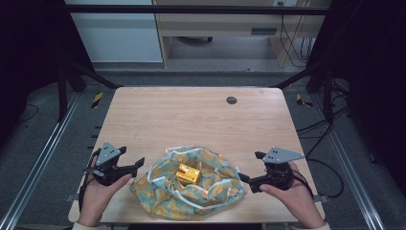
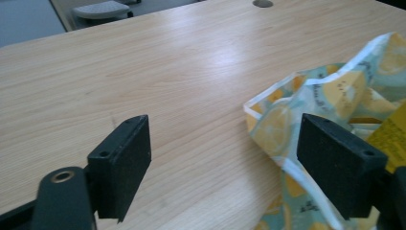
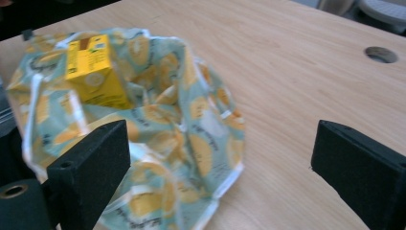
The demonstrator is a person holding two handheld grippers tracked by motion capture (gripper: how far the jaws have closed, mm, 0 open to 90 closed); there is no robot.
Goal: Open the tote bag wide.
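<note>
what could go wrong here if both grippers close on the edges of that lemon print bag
The yellow carton rests loosely in the middle of the crumpled bag, so pulling the fabric unevenly could tip it or roll it out. The left gripper and right gripper are both open beside thin, floppy edges, so a jaw may close on air or pinch one layer and slip. The bag also lies near the table's front edge.

Lemon-print cloth bag (image 1: 191, 189) lies crumpled, mouth open, near table's front edge; small yellow carton (image 1: 187, 174) rests inside.
</note>
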